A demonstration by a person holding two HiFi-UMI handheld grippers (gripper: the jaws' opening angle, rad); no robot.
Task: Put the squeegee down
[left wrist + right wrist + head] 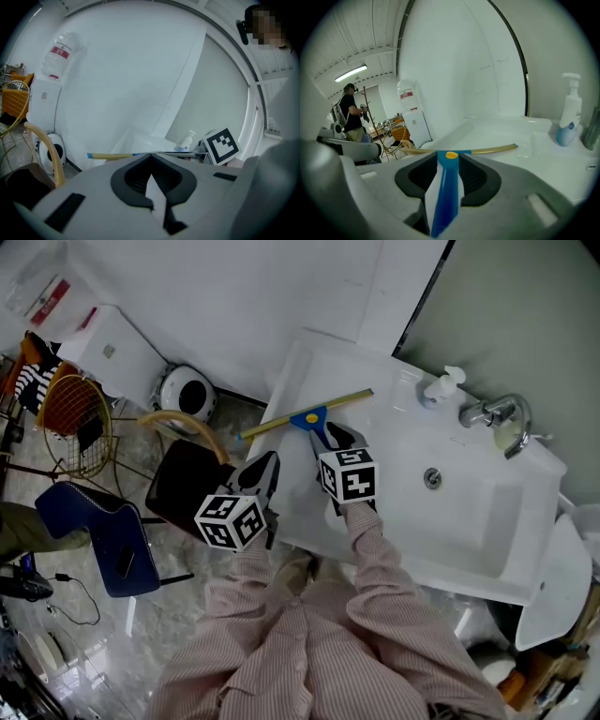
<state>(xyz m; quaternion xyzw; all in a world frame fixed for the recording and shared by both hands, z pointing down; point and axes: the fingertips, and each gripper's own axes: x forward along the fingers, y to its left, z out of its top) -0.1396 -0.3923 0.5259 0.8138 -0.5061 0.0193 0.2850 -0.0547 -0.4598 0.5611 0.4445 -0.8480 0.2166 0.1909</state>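
the squeegee (309, 416) is held over the left end of the counter (309, 507), near its back-left corner. its blue handle (446, 187) is clamped between the jaws of the right gripper (330, 439), as is seen plainly in the right gripper view, where the pads of the right gripper (447, 157) are pressed against the handle near their tips. the yellowish blade (487, 151) is stretched crosswise beyond the jaws, from the counter's left edge toward the soap dispenser (442, 385) and tap (497, 413) at the back edge. whether the blade is touching the counter cannot be told. the left gripper (265, 468) is held just off the counter's front-left corner; its jaws are closed together at the tips, with nothing between them
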